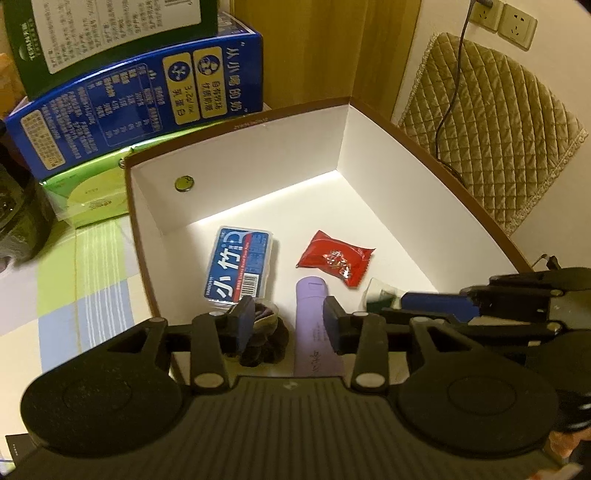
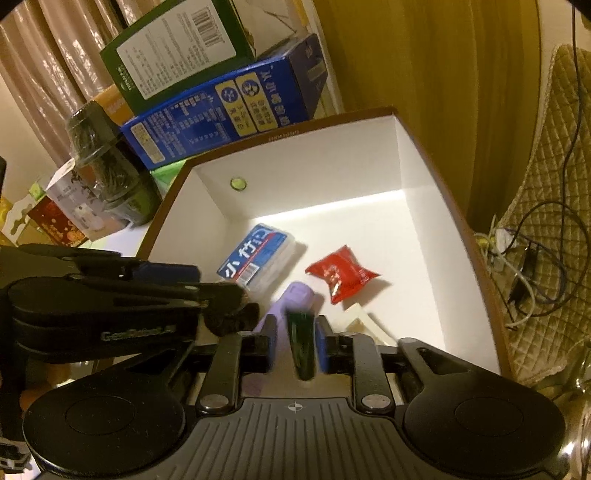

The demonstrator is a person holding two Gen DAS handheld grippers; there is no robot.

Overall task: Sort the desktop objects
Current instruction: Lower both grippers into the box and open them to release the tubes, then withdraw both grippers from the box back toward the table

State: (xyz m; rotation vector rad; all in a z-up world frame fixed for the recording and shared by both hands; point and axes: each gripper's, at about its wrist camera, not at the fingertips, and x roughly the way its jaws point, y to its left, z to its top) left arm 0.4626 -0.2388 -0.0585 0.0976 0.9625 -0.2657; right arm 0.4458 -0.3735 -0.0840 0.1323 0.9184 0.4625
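Note:
An open white box with a brown rim point(image 1: 236, 125) holds a blue floss case point(image 1: 240, 266), a red snack packet point(image 1: 336, 258) and a purple tube point(image 1: 314, 325). My left gripper point(image 1: 290, 319) is over the box's near edge, jaws apart. A dark hair scrunchie point(image 1: 264, 332) rests against its left pad only. My right gripper point(image 2: 295, 343) is beside it over the box. A small dark green packet point(image 2: 301, 347), blurred, stands between the right gripper's pads with a gap at the left pad. The same green packet point(image 1: 382, 297) shows at the right gripper's tips point(image 1: 400, 301) in the left wrist view.
Behind the box stand a blue milk carton point(image 1: 147, 99), a green carton point(image 1: 92, 33) and a light green pack point(image 1: 92, 199). A dark jar point(image 2: 107, 173) sits at the left. A quilted chair cushion point(image 1: 498, 140) and cables point(image 2: 532, 266) lie right of the box. A pale wrapper point(image 2: 364, 325) lies on the box floor.

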